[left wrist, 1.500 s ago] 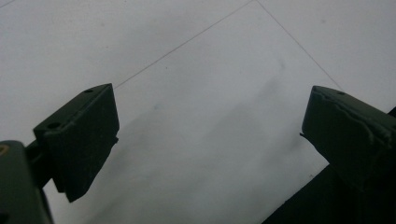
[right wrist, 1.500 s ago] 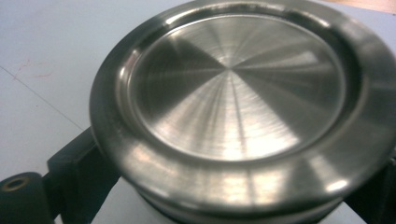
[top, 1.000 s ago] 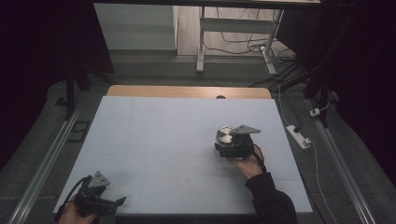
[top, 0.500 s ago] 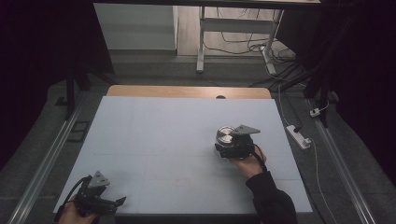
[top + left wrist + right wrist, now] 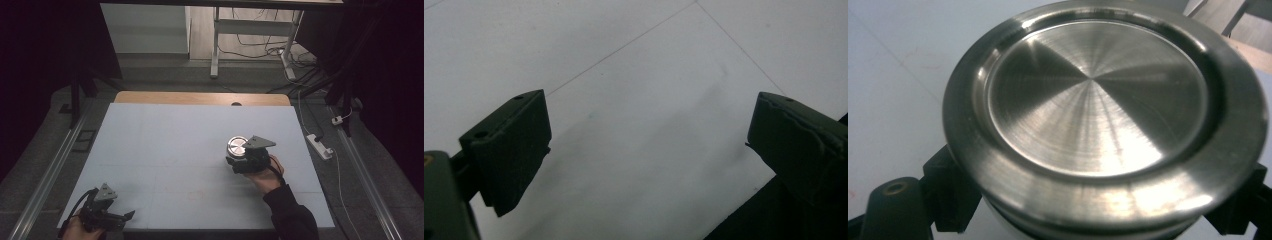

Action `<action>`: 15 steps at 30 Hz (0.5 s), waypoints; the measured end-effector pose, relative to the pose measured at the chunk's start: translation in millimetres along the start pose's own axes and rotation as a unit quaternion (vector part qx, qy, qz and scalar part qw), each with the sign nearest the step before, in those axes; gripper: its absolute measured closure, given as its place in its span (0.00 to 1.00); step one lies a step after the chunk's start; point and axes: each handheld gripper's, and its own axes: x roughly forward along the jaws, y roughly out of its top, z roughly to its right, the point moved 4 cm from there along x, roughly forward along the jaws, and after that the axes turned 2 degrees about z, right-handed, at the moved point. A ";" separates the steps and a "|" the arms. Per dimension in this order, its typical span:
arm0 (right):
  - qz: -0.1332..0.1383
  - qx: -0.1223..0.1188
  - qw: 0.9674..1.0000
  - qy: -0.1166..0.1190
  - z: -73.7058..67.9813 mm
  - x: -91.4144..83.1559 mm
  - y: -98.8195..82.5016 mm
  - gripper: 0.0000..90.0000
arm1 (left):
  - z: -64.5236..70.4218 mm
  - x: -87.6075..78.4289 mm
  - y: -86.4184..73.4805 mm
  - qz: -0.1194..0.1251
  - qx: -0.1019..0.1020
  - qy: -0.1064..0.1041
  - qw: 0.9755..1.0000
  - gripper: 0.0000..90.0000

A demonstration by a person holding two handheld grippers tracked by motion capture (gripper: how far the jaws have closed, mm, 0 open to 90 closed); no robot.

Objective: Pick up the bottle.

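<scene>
Steel-lidded jar [image 5: 1103, 120] — clamped in right gripper [image 5: 239, 159] jaws.

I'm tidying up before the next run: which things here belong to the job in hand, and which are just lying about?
In use:
- metal-lidded jar, clamped in the right gripper
- left gripper, open and holding nothing
- table

Lying about:
- power strip on the floor
- cables beyond the table

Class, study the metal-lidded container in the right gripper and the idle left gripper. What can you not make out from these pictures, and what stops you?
- Container body: right gripper view, hidden under its wide steel lid.
- Contents: both views, lid covers them.
- Right gripper pads: right gripper view, lid overhangs them; high view, too small.
- Left gripper: high view, dim and small; its hand is cut by the bottom edge.
</scene>
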 end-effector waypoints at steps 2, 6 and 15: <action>-0.002 -0.016 1.000 0.004 -5.4 0.5 0.6 0.16 | -0.6 -0.4 0.0 0.004 -0.003 -0.003 1.000 0.05; -0.003 -0.024 0.999 0.024 -14.3 2.4 2.1 0.16 | -2.6 -0.9 0.0 0.008 -0.013 -0.011 1.000 0.05; 0.008 0.001 0.998 0.057 -27.1 -2.5 8.6 0.16 | -2.2 -0.4 0.0 0.007 -0.014 -0.013 1.000 0.05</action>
